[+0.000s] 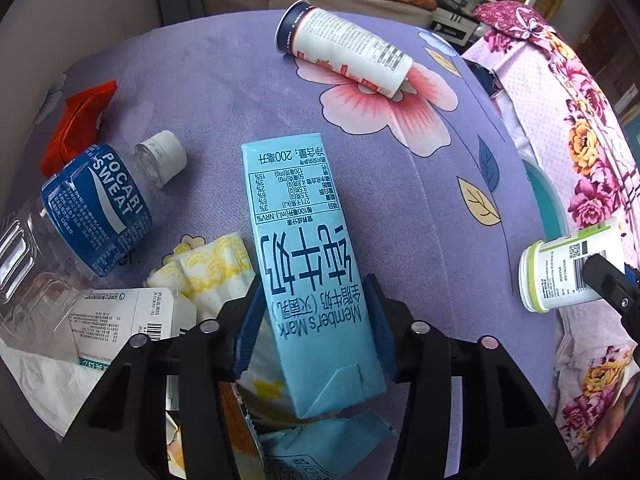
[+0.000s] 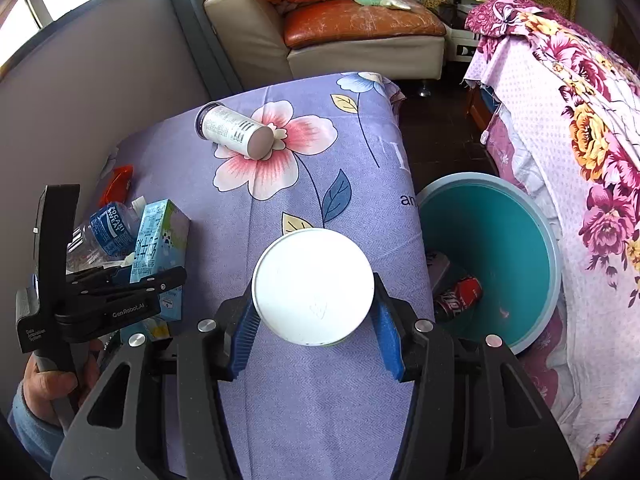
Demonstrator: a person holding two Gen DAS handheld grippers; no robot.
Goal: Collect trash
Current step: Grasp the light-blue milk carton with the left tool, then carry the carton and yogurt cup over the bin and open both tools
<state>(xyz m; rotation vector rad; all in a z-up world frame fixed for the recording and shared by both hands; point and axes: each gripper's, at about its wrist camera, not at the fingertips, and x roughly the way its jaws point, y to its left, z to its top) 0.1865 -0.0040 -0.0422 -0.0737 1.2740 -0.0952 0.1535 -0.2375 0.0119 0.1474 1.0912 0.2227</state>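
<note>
My left gripper (image 1: 316,320) is shut on a light blue milk carton (image 1: 304,248), held above the trash pile; the carton also shows in the right wrist view (image 2: 160,240). My right gripper (image 2: 316,320) is shut on a white cup with a green rim (image 2: 314,286), its bottom facing the camera; the cup also shows in the left wrist view (image 1: 568,268). A teal bin (image 2: 516,248) stands on the floor right of the table, with a red cola can (image 2: 458,298) inside.
On the purple floral tablecloth (image 1: 248,92) lie a white drink bottle (image 1: 344,48), a Pocari Sweat bottle (image 1: 92,208), an orange wrapper (image 1: 76,120), crumpled tissues (image 1: 208,268) and a white box (image 1: 128,312). A sofa (image 2: 320,28) stands behind; floral cloth (image 2: 580,140) drapes at right.
</note>
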